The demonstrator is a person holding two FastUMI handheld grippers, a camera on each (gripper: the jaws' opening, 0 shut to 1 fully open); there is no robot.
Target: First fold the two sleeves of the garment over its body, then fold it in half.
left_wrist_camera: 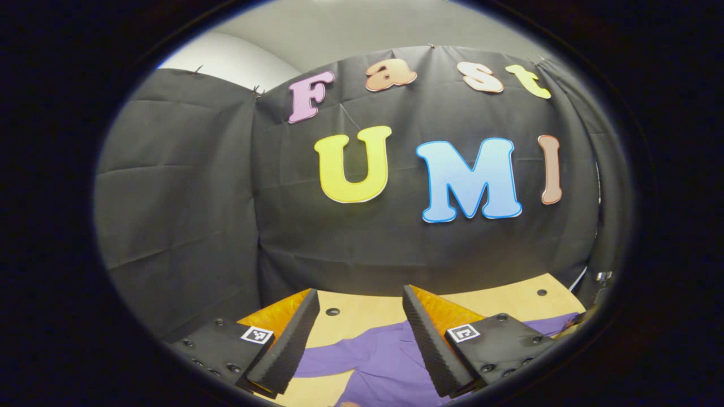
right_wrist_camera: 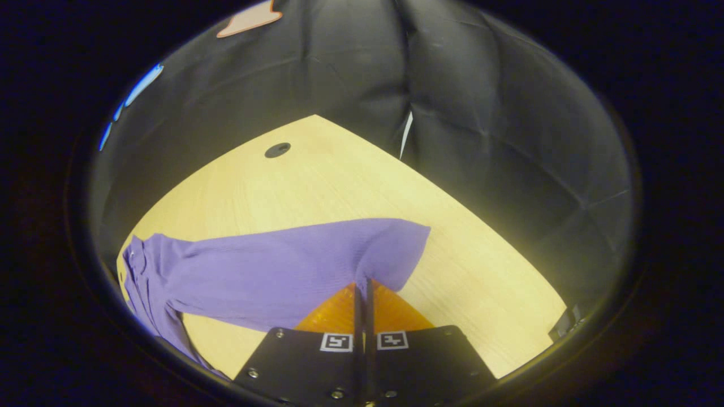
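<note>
While the left gripper [left_wrist_camera: 355,316] hangs above the table [left_wrist_camera: 362,316] with jaws wide and empty, the purple garment [left_wrist_camera: 373,362] lies flat under it, one sleeve [left_wrist_camera: 334,359] stretched out sideways, unfolded. Right gripper view: right gripper [right_wrist_camera: 362,285] jaws closed on the edge of the other sleeve [right_wrist_camera: 283,260], which lies spread across the table. Judgement: first sleeve fold just starting; second sleeve and halving remain.

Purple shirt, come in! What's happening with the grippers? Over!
Left gripper open above purple shirt. Right gripper shut on sleeve. Sleeve not yet folded over. Table otherwise bare.
</note>
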